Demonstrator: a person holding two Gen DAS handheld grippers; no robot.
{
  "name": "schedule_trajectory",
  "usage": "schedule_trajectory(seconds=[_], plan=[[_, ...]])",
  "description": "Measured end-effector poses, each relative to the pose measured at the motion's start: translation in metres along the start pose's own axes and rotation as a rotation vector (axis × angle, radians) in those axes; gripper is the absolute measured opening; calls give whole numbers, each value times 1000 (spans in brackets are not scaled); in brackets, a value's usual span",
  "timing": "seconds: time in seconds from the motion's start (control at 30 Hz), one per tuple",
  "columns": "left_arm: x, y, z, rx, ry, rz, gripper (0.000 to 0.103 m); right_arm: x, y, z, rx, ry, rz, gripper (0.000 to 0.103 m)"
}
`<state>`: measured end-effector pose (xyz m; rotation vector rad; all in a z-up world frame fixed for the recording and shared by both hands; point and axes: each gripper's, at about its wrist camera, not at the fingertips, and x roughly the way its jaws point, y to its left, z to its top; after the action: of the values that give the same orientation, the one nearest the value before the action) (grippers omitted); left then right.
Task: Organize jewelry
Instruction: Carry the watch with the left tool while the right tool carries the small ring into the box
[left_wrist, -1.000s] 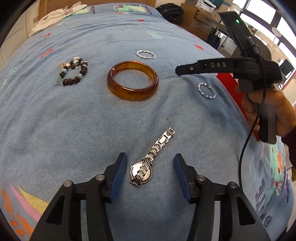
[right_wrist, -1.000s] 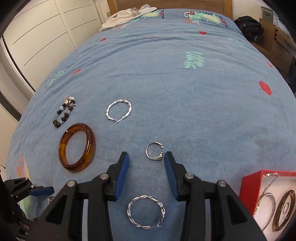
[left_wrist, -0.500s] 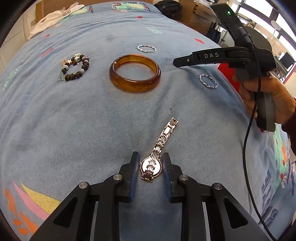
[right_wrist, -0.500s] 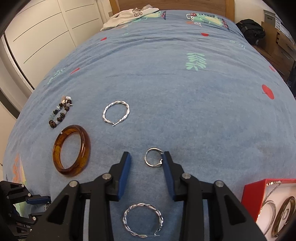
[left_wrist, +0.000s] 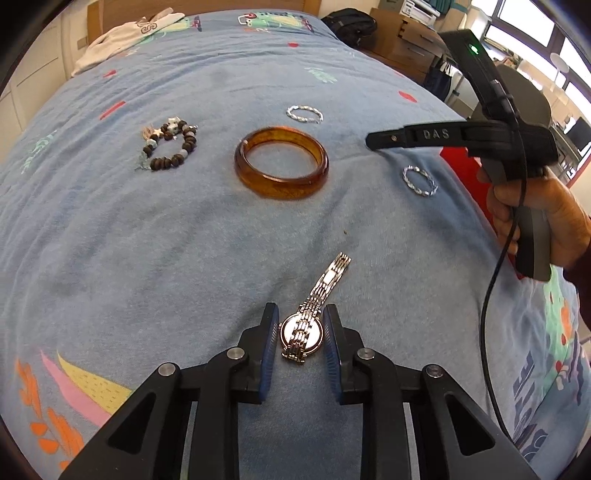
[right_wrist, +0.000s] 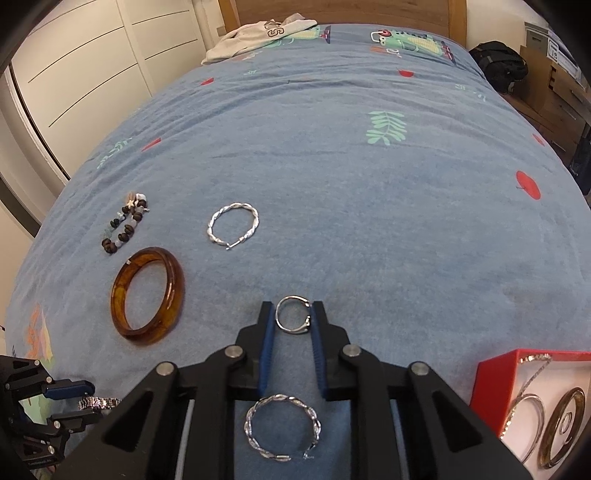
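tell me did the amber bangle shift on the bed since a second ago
No. In the right wrist view the amber bangle lies in the same spot, just below the beaded bracelet and left of the twisted silver hoop.

The right gripper bears "DAS" on its arm; the white garment shows "S".

Both grippers point steeply down at the bed. The left gripper has just been closing, its blue pads now pressed against the round case of a watch. The right gripper, gripped by a person's hand at the handle, has also just been closing, its pads clamped on a small silver ring.
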<state>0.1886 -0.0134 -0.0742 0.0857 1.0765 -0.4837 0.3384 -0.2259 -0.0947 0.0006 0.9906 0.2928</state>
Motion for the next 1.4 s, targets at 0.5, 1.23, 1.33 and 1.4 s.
schedule_trajectory(seconds=[0.5, 1.23, 1.33, 1.4], plan=[[-47, -14, 16, 19, -80, 36, 24, -70, 5, -12, -1, -73, 3, 18], [-97, -155, 78, 222, -206, -81, 24, -224, -102, -64, 99, -185, -177, 18], [-97, -181, 89, 262, -220, -107, 24, -231, -111, -70, 108, -188, -189, 18], [-96, -195, 95, 280, -226, -124, 24, -238, -123, -75, 122, -190, -199, 18]])
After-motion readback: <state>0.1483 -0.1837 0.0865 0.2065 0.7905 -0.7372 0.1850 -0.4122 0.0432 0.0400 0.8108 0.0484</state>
